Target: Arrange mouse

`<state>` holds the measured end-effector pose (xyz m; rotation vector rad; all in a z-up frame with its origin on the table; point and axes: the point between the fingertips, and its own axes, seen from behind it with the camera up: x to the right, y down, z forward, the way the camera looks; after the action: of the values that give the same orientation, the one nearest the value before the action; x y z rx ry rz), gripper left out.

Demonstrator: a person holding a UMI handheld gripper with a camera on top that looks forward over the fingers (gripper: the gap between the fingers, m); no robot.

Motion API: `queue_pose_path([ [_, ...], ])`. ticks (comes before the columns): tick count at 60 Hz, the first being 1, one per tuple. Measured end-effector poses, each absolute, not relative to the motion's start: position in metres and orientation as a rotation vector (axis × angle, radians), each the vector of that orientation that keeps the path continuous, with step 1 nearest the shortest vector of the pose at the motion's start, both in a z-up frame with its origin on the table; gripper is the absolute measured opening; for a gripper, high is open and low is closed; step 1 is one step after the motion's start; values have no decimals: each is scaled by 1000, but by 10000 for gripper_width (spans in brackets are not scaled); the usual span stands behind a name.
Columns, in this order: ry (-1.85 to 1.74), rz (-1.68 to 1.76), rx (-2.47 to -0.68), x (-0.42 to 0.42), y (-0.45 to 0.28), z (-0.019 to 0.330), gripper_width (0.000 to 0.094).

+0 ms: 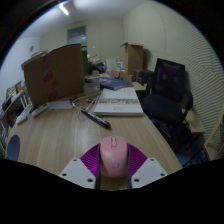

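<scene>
Mouse (pixel 114 153), pink and rounded, sits between the two fingers of the gripper (pixel 113 170), low over the near edge of the wooden counter (pixel 60 135). Both fingers look to press on its flanks, so I judge it clamped, though whether it is lifted or resting I cannot tell. It should be light and stiff, a hard plastic shell with a smooth, curved back that could slip under a loose hold. The flat sides at its waist seem the best place to pinch, as now. Beyond the fingers lie a dark pen (pixel 96 119), a stack of papers (pixel 118 101) and a cardboard box (pixel 54 74); a chair (pixel 166 88) stands beside the counter.
</scene>
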<state>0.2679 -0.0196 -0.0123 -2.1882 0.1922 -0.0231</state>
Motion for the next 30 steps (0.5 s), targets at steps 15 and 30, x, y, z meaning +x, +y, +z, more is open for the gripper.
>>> queue_pose_path([
  [15,180,-33,-1914,171,-25,175,317],
  [30,16,143,-1954,-114,-24,153,316],
])
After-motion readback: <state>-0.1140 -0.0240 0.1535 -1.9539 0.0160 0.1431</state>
